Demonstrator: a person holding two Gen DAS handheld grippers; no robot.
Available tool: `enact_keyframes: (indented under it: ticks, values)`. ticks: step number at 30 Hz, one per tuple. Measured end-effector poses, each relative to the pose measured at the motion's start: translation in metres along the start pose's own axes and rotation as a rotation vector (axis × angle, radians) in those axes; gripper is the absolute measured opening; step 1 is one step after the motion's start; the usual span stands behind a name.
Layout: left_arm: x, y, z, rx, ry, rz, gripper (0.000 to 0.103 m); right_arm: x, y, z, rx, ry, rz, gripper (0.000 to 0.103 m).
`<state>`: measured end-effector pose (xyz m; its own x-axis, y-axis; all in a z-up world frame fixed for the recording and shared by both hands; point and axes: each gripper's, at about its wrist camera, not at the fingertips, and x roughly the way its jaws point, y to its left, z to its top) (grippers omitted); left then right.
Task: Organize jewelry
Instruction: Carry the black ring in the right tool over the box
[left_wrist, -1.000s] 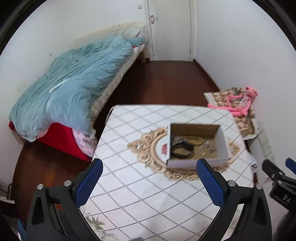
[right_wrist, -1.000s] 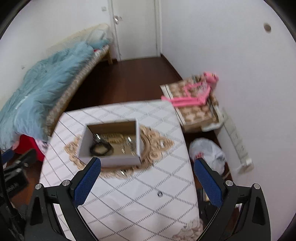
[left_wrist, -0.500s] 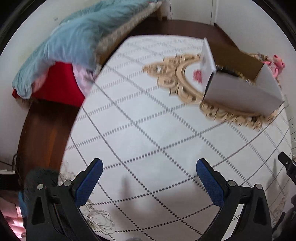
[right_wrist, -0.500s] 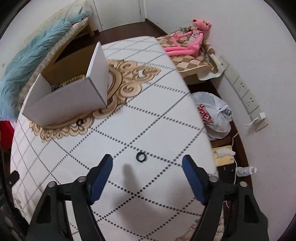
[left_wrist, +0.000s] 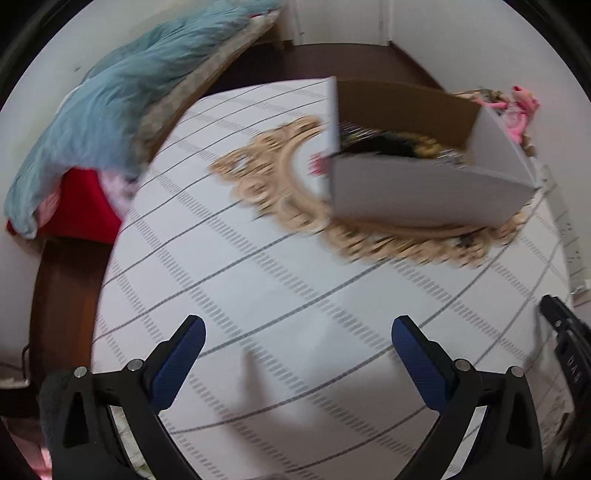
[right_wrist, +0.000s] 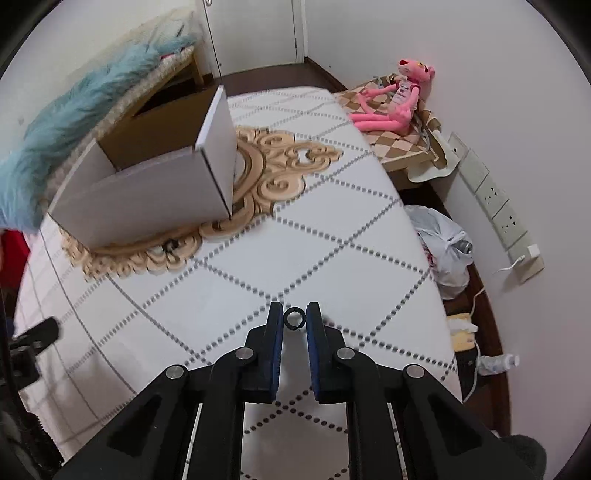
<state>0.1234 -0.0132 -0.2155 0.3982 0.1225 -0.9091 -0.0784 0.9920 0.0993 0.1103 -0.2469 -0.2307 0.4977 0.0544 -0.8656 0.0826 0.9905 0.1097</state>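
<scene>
A small black ring (right_wrist: 294, 318) lies on the white patterned tablecloth (right_wrist: 332, 266), right between the blue pads of my right gripper (right_wrist: 294, 319), whose jaws have closed onto its two sides. An open white cardboard box (right_wrist: 147, 184) stands on the gold ornament at the back left; in the left wrist view the box (left_wrist: 424, 192) holds dark and gold jewelry (left_wrist: 399, 144). Another small dark piece (right_wrist: 170, 245) lies on the cloth by the box's front. My left gripper (left_wrist: 295, 354) is wide open and empty, low over the cloth before the box.
A bed with a blue quilt (left_wrist: 110, 103) lies left of the table. On the right are a pink plush toy (right_wrist: 395, 99), a white plastic bag (right_wrist: 443, 247) on the floor and wall sockets (right_wrist: 495, 199). The table's right edge drops off close by.
Both grippers dropped toward the table. My right gripper's jaws went from wide open to closed around the black ring. The left gripper stayed open and shifted toward the box.
</scene>
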Motion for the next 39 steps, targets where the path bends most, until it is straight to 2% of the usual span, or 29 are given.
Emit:
enact_keyframes:
  ticks: [6, 8, 10, 13, 18, 21, 24, 30, 39]
  values:
    - [0.011, -0.06, 0.024, 0.087, -0.015, -0.077, 0.101, 0.003, -0.013, 0.021, 0.037, -0.013, 0.006, 0.013]
    - [0.018, -0.075, 0.028, 0.117, -0.018, -0.085, 0.094, 0.007, -0.02, 0.027, 0.054, -0.01, 0.003, 0.013]
    - [0.023, -0.089, 0.031, 0.147, -0.016, -0.092, 0.077, 0.012, -0.029, 0.032, 0.073, -0.008, 0.003, 0.013]
    - [0.031, -0.099, 0.035, 0.167, -0.007, -0.105, 0.063, 0.017, -0.037, 0.037, 0.093, -0.008, -0.003, 0.013]
    - [0.034, -0.108, 0.041, 0.184, -0.031, -0.1, 0.057, 0.023, -0.047, 0.042, 0.111, -0.007, -0.004, 0.013]
    - [0.035, -0.11, 0.043, 0.185, -0.041, -0.13, 0.036, 0.023, -0.049, 0.044, 0.118, -0.009, 0.0, 0.013]
    - [0.035, -0.113, 0.045, 0.2, -0.043, -0.16, 0.01, 0.023, -0.051, 0.045, 0.119, -0.012, -0.002, 0.013]
    - [0.026, -0.107, 0.039, 0.194, -0.053, -0.196, 0.01, 0.015, -0.052, 0.047, 0.126, -0.028, 0.005, 0.013]
    - [-0.017, -0.071, 0.019, 0.151, -0.079, -0.25, 0.01, -0.02, -0.038, 0.049, 0.109, -0.075, 0.06, 0.013]
